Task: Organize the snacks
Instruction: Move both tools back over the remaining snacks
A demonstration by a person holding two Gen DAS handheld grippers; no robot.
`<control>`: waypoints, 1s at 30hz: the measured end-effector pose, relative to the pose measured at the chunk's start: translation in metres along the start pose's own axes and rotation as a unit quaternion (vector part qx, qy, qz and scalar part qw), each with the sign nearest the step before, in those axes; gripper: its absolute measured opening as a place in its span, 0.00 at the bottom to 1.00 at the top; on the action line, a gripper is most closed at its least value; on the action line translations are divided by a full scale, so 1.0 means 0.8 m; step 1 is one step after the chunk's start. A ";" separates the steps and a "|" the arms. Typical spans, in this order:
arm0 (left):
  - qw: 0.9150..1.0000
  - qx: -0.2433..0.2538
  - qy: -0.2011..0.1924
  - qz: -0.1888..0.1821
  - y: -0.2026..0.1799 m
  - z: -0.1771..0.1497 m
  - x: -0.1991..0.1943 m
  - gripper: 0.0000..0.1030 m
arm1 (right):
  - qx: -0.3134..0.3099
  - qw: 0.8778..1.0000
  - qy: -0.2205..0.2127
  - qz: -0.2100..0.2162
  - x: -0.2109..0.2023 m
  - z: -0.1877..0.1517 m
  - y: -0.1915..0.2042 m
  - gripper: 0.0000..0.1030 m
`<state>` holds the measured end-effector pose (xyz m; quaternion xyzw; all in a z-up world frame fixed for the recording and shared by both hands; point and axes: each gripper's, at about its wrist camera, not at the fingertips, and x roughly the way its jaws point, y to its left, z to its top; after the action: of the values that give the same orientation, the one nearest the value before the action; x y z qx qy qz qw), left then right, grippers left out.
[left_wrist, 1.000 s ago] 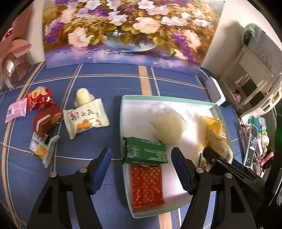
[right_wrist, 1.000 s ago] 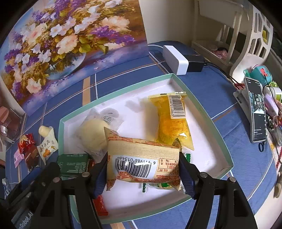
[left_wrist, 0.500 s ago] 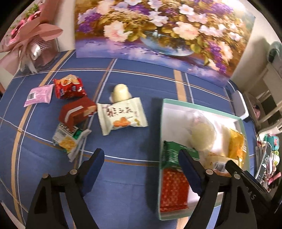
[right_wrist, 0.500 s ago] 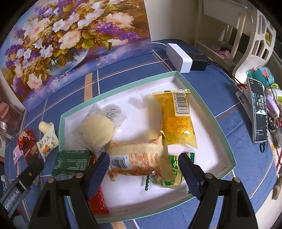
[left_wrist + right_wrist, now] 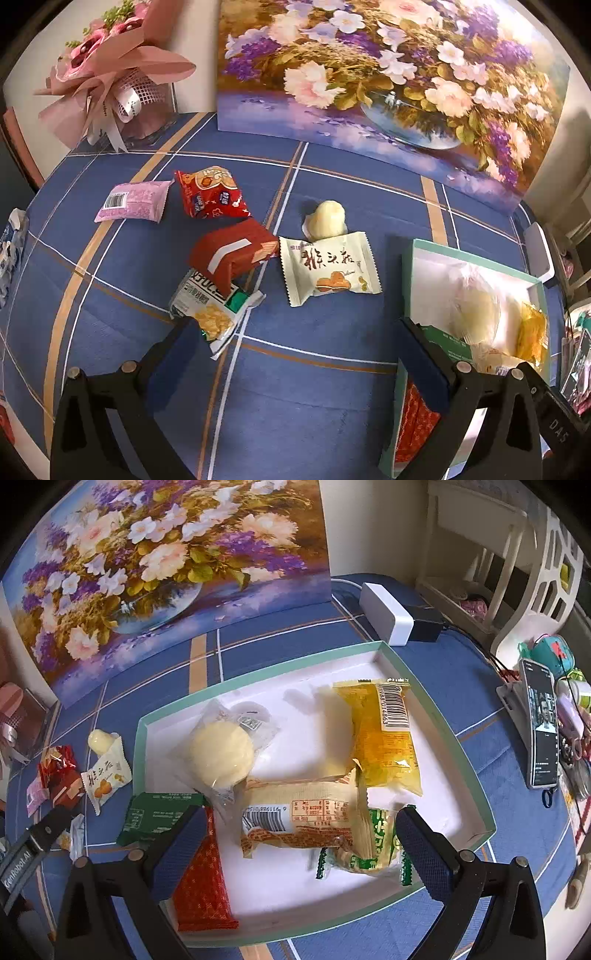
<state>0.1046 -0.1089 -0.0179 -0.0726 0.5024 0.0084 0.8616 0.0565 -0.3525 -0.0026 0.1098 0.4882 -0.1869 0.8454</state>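
**Both grippers opening, nothing held; snacks split between tray and cloth**

Left gripper hangs over the blue plaid tablecloth, jaws opening wide, only bare cloth between the pads. Nothing gripped.

Loose snacks on the cloth ahead of it: pink packet far left, red printed bag just beside it, red-brown box lying partly on a white chip packet. Cream wrapper with orange print sits right of the box, a small pale-yellow jelly cup touching its top edge.

Green-rimmed white tray sits to the right of these. Right gripper is above the tray's near half, jaws opening, pads clear of everything. A beige barcode packet lies flat on the tray between the pads, not pressed by them. It overlaps a green-and-white wrapper near the right pad.

Also in the tray: round pale bun in clear wrap at centre left, yellow packet toward the back right, dark green packet hanging over the left rim, red patterned packet at the near-left corner under the left pad.

Background: floral painting against the wall, pink bouquet at the left, white power brick behind the tray, phone on a stand at right.
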 end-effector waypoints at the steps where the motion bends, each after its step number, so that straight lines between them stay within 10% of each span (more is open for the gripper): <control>1: 1.000 -0.001 0.001 -0.001 0.002 0.000 0.000 1.00 | -0.002 1.000 -0.001 0.000 -0.001 0.000 0.001 1.00; 30: 0.998 -0.056 -0.002 -0.002 0.124 0.027 -0.022 1.00 | -0.088 0.995 -0.034 0.014 -0.033 -0.021 0.129 1.00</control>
<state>0.1060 -0.0071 -0.0031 -0.1214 0.4996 0.0350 0.8570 0.0750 -0.2469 0.0118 0.0358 0.4725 -0.1352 0.8702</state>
